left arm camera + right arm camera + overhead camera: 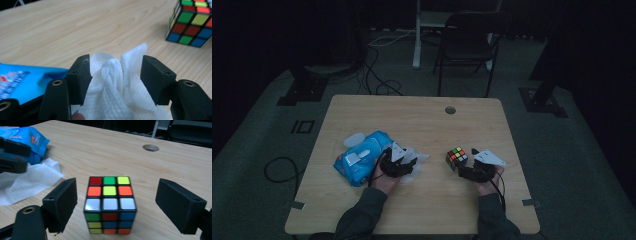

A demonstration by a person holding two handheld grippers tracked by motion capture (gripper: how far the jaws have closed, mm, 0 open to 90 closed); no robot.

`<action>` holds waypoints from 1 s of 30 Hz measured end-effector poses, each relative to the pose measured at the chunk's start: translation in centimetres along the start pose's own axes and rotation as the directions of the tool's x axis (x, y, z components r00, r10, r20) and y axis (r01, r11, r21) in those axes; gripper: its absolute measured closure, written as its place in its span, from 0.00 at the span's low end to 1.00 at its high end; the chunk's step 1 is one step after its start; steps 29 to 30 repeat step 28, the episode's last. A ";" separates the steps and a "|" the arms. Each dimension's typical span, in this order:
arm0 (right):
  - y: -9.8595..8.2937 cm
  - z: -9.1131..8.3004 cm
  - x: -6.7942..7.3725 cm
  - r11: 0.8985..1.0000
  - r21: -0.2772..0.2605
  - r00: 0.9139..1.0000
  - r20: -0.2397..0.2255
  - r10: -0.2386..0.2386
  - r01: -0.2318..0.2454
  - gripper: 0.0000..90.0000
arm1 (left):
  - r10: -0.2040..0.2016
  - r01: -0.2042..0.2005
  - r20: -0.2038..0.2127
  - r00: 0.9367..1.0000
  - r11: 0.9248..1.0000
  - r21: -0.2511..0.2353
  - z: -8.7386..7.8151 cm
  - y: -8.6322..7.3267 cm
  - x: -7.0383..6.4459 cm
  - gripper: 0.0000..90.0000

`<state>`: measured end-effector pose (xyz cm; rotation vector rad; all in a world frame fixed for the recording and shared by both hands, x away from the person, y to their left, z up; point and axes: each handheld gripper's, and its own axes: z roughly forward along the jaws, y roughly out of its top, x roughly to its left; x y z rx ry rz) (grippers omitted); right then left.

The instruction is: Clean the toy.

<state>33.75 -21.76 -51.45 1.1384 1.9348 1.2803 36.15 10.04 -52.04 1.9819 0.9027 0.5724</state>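
A scrambled Rubik's cube stands on the wooden table, right of centre. My right gripper is just behind it; in the right gripper view the cube sits between the wide-apart jaws of that gripper, touching neither. A crumpled white tissue lies beside a blue wipes pack. My left gripper is over the tissue. In the left gripper view the bunched tissue rises between the parted jaws of the left gripper, its edge against the left jaw.
A round cable hole sits in the table's far side. A dark chair and floor cables lie beyond the table. The blue pack is just left of my left gripper, with the cube off to its right.
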 end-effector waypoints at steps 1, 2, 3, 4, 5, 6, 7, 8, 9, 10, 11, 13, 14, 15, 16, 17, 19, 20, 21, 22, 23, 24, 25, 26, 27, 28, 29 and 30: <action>0.0 -0.1 -0.2 1.000 -0.002 1.000 0.005 0.004 -0.004 0.21 | 0.000 0.000 0.001 1.000 1.000 -0.004 -0.2 0.2 0.0 0.47; 0.0 -0.1 -0.2 1.000 -0.002 1.000 0.005 0.004 -0.004 0.21 | 0.000 0.000 0.001 1.000 1.000 -0.004 -0.2 0.2 0.0 0.47; 0.0 -0.2 -0.3 1.000 -0.002 1.000 0.004 0.007 -0.007 0.21 | -0.001 0.001 -0.001 1.000 1.000 -0.008 -0.5 0.5 0.1 0.47; 0.0 -0.3 -0.6 1.000 -0.001 1.000 0.006 0.011 -0.011 0.23 | -0.003 0.002 -0.005 1.000 1.000 -0.012 -0.8 0.7 0.2 0.48; 0.0 -0.4 -0.8 1.000 -0.002 1.000 0.002 0.013 -0.013 0.25 | -0.004 0.004 -0.003 1.000 1.000 -0.016 -1.0 0.8 0.2 0.48; 0.0 -0.5 -0.9 1.000 -0.001 1.000 0.002 0.012 -0.012 0.26 | -0.007 0.007 0.001 1.000 1.000 -0.022 -1.2 1.0 0.3 0.49; 0.0 -0.6 -1.0 1.000 -0.003 1.000 0.005 0.014 -0.014 0.27 | -0.005 0.005 -0.001 1.000 1.000 -0.027 -1.4 1.1 0.3 0.49; 0.0 -0.7 -1.1 1.000 -0.003 1.000 0.006 0.016 -0.016 0.28 | -0.004 0.004 -0.001 1.000 0.999 -0.033 -1.7 1.3 0.4 0.49; 0.0 -0.9 -1.3 1.000 -0.006 1.000 0.010 0.016 -0.016 0.30 | -0.003 0.003 0.001 1.000 0.999 -0.033 -1.8 1.3 0.4 0.49; 0.0 -0.9 -1.3 1.000 -0.008 1.000 0.014 0.016 -0.016 0.31 | -0.003 0.003 0.001 1.000 0.999 -0.036 -2.0 1.4 0.4 0.49; 0.0 -1.1 -1.4 1.000 -0.011 1.000 0.018 0.018 -0.018 0.32 | -0.002 0.002 -0.001 1.000 0.999 -0.037 -2.2 1.5 0.4 0.49; -0.1 -1.2 -1.7 1.000 -0.015 0.999 0.023 0.024 -0.023 0.33 | 0.000 -0.001 -0.008 1.000 0.999 -0.036 -2.5 1.6 0.5 0.49; -0.1 -1.2 -1.7 1.000 -0.015 0.999 0.023 0.024 -0.023 0.33 | 0.000 -0.001 -0.008 1.000 0.999 -0.036 -2.5 1.6 0.5 0.49; -0.1 -1.3 -1.8 0.999 -0.019 0.999 0.029 0.028 -0.028 0.35 | -0.004 0.003 -0.011 1.000 0.999 -0.038 -2.8 1.6 0.7 0.49; -0.1 -1.6 -2.0 0.999 -0.023 0.999 0.039 0.031 -0.030 0.37 | -0.006 0.006 -0.009 1.000 0.999 -0.037 -2.9 1.6 0.8 0.50; -0.1 -1.7 -2.1 0.999 -0.025 0.998 0.047 0.034 -0.033 0.37 | -0.010 0.010 -0.011 1.000 0.999 -0.036 -3.1 1.6 0.9 0.50; -0.1 -1.8 -2.3 0.999 -0.031 0.998 0.053 0.039 -0.037 0.37 | -0.016 0.015 -0.011 1.000 0.999 -0.037 -3.3 1.6 1.1 0.50; -0.1 -1.9 -2.4 0.999 -0.032 0.997 0.058 0.042 -0.041 0.38 | -0.019 0.019 -0.006 1.000 0.999 -0.035 -3.3 1.6 1.2 0.50; -0.2 -2.0 -2.5 0.998 -0.035 0.997 0.062 0.045 -0.042 0.38 | -0.021 0.021 -0.006 1.000 0.999 -0.033 -3.4 1.5 1.3 0.50; -0.2 -2.1 -2.6 0.998 -0.037 0.997 0.063 0.047 -0.045 0.39 | -0.018 0.018 -0.010 1.000 0.999 -0.027 -3.5 1.5 1.4 0.50; -0.2 -2.2 -2.7 0.998 -0.038 0.996 0.068 0.048 -0.046 0.39 | -0.020 0.020 -0.008 1.000 1.000 -0.023 -3.5 1.5 1.5 0.50; -0.2 -2.2 -2.7 0.998 -0.040 0.996 0.070 0.050 -0.047 0.39 | -0.024 0.024 -0.009 1.000 1.000 -0.020 -3.5 1.4 1.6 0.50; -0.2 -2.3 -2.8 0.998 -0.041 0.996 0.071 0.054 -0.052 0.39 | -0.028 0.028 -0.009 1.000 0.999 -0.017 -3.6 1.3 1.7 0.50; -0.2 -2.3 -2.9 0.998 -0.041 0.996 0.073 0.052 -0.049 0.39 | -0.032 0.032 -0.010 0.999 0.999 -0.014 -3.6 1.2 1.8 0.50; -0.2 -2.4 -3.0 0.998 -0.040 0.996 0.076 0.052 -0.049 0.39 | -0.035 0.034 -0.009 0.999 0.999 -0.015 -3.7 1.1 1.9 0.50; -0.2 -2.4 -3.1 0.998 -0.039 0.995 0.079 0.055 -0.052 0.39 | -0.035 0.035 -0.010 0.999 0.999 -0.011 -3.7 1.1 1.9 0.50; -0.2 -2.4 -3.1 0.998 -0.039 0.995 0.079 0.055 -0.052 0.39 | -0.035 0.035 -0.010 0.999 0.999 -0.011 -3.7 1.1 1.9 0.50; -0.2 -2.4 -3.1 0.998 -0.039 0.995 0.079 0.055 -0.052 0.39 | -0.035 0.035 -0.010 0.999 0.999 -0.011 -3.7 1.1 1.9 0.50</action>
